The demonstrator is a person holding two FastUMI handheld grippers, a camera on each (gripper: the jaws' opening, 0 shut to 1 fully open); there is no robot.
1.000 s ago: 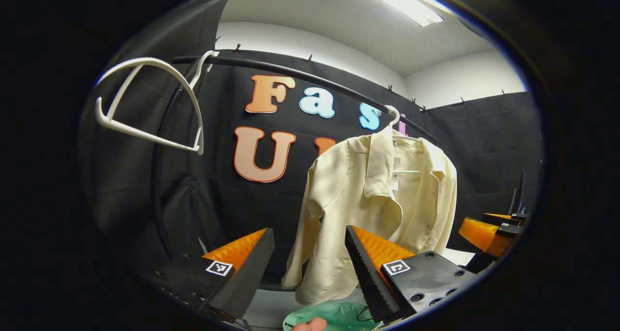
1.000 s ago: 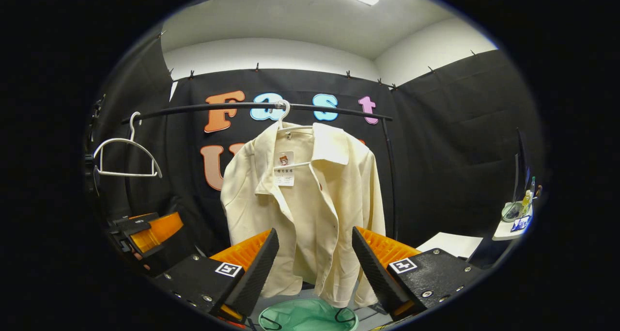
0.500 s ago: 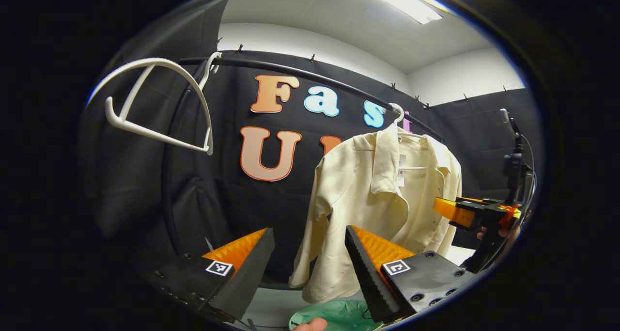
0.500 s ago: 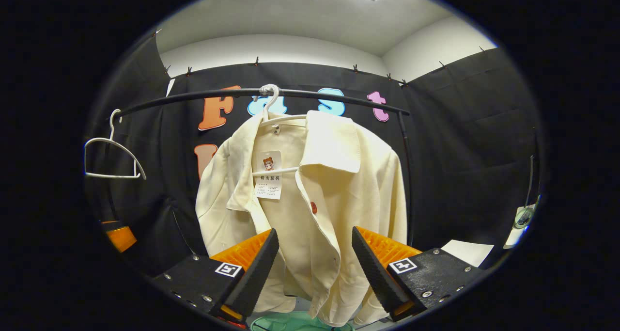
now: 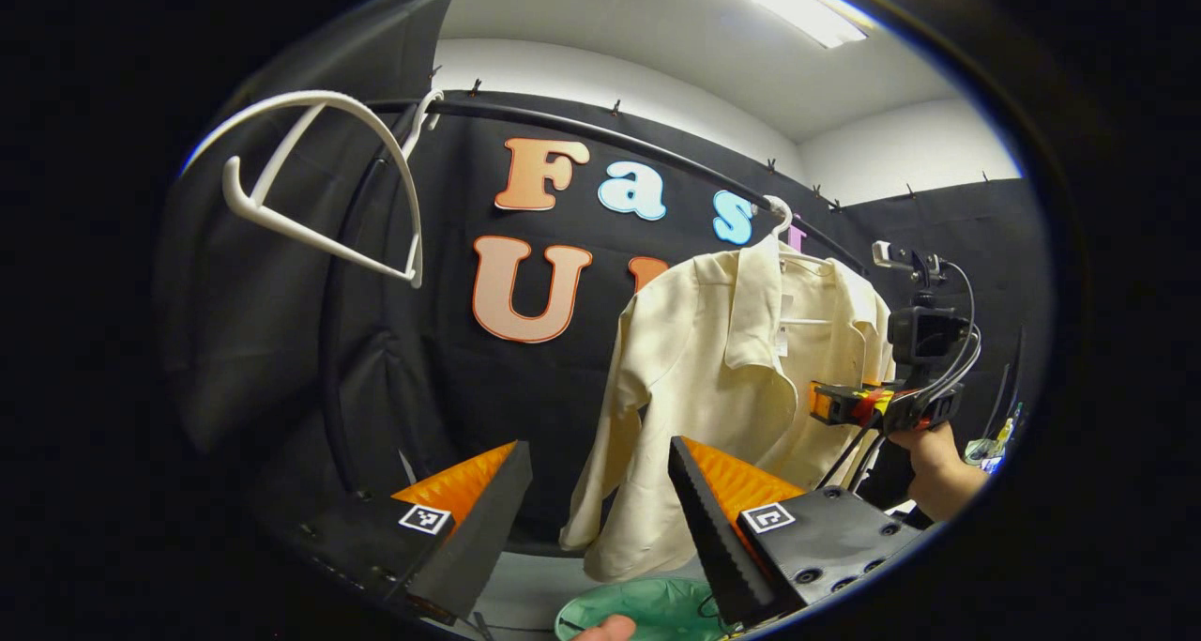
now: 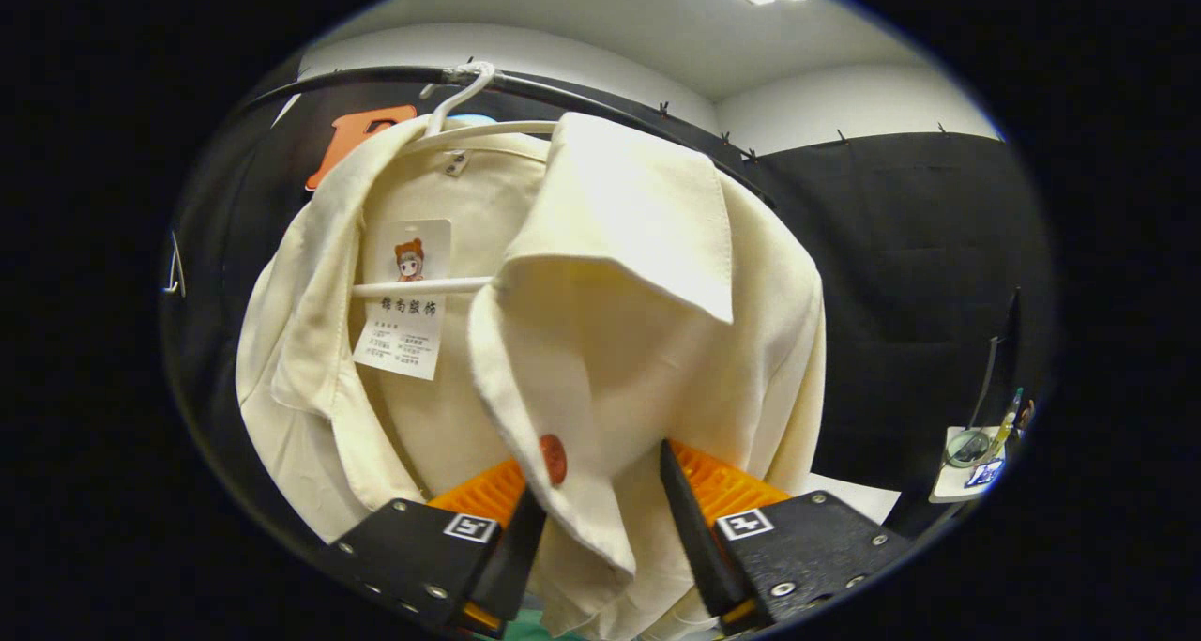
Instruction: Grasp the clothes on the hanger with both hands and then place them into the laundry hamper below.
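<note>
A cream shirt (image 5: 722,378) hangs on a white hanger (image 5: 779,221) from the black rail (image 5: 563,132). Below it sits the green laundry hamper (image 5: 657,608). My left gripper (image 5: 596,528) is open and short of the shirt's left sleeve, with nothing between its fingers. In the right gripper view, the shirt (image 6: 619,322) is very close. Its front edge with a red button (image 6: 553,459) hangs between the fingers of my right gripper (image 6: 600,528), which is open. In the left gripper view, the right gripper (image 5: 830,403) is at the shirt's right front, held by a hand (image 5: 934,477).
An empty white hanger (image 5: 319,172) hangs at the rail's left end. A paper tag (image 6: 405,308) dangles inside the shirt collar. At the right stands a small table with bottles (image 6: 976,449), with a white sheet (image 6: 849,496) near it.
The right gripper has moved forward and up to the shirt, and the front edge now lies between its fingers, which stand a little closer together. The left gripper has hardly moved.
</note>
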